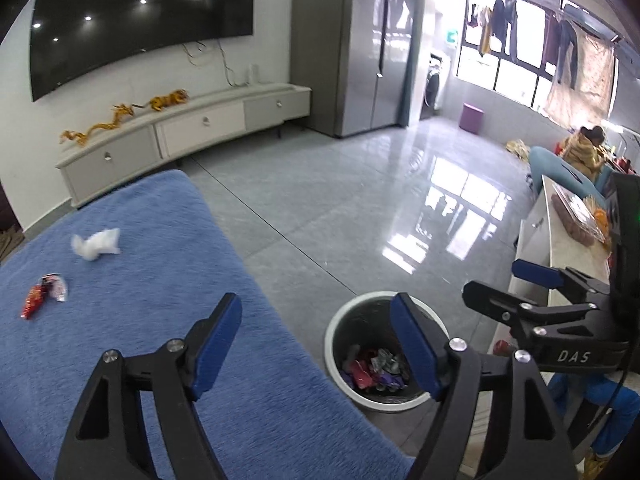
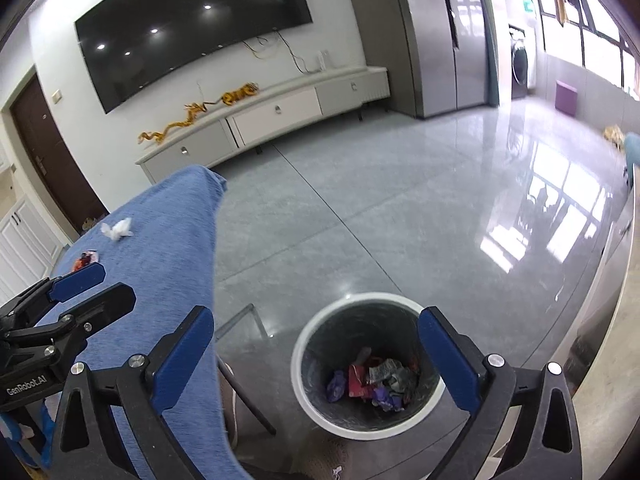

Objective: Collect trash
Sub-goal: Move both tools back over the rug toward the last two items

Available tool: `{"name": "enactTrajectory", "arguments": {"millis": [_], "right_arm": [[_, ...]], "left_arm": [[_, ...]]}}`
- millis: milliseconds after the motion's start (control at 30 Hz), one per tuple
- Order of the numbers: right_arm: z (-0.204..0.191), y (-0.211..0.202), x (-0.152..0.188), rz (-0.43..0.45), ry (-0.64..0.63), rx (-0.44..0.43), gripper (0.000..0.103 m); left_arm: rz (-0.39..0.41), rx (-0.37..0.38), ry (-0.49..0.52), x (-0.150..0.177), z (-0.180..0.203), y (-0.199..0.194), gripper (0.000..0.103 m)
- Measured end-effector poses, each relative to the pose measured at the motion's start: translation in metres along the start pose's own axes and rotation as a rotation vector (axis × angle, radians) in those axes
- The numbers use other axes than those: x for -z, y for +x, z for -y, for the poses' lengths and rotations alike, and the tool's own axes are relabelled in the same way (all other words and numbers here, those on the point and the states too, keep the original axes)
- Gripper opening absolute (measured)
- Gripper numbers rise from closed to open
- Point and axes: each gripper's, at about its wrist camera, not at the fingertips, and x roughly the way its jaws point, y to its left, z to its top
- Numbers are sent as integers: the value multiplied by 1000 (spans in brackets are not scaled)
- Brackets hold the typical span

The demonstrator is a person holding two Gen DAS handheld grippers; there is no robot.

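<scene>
A crumpled white tissue (image 1: 96, 242) (image 2: 117, 229) and a red snack wrapper (image 1: 42, 294) (image 2: 85, 259) lie on the blue cloth-covered table (image 1: 160, 280) (image 2: 172, 220). A white-rimmed bin (image 1: 332, 340) (image 2: 298, 360) stands on the floor beside the table, with several wrappers (image 1: 372, 368) (image 2: 372, 376) at its bottom. My left gripper (image 1: 316, 312) (image 2: 116, 282) hovers open over the table's edge and the bin, with nothing between its blue pads. Directly above the bin, my right gripper (image 2: 316, 320) (image 1: 492, 280) is open wide and empty.
A low white TV cabinet (image 1: 200, 124) with gold dragon figures runs along the far wall under a dark screen. A pale counter (image 1: 568, 248) stands right of the bin. A dark table leg (image 2: 248, 396) slants near the bin. A person (image 1: 584, 148) sits far right.
</scene>
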Motion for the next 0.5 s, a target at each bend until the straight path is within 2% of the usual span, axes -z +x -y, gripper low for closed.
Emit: {"name": "enactTrajectory", "arguments": {"millis": [500], "right_arm": [[-45, -50, -6, 146, -86, 0, 103]], "left_arm": [[137, -89, -38, 12, -30, -64, 76]]}}
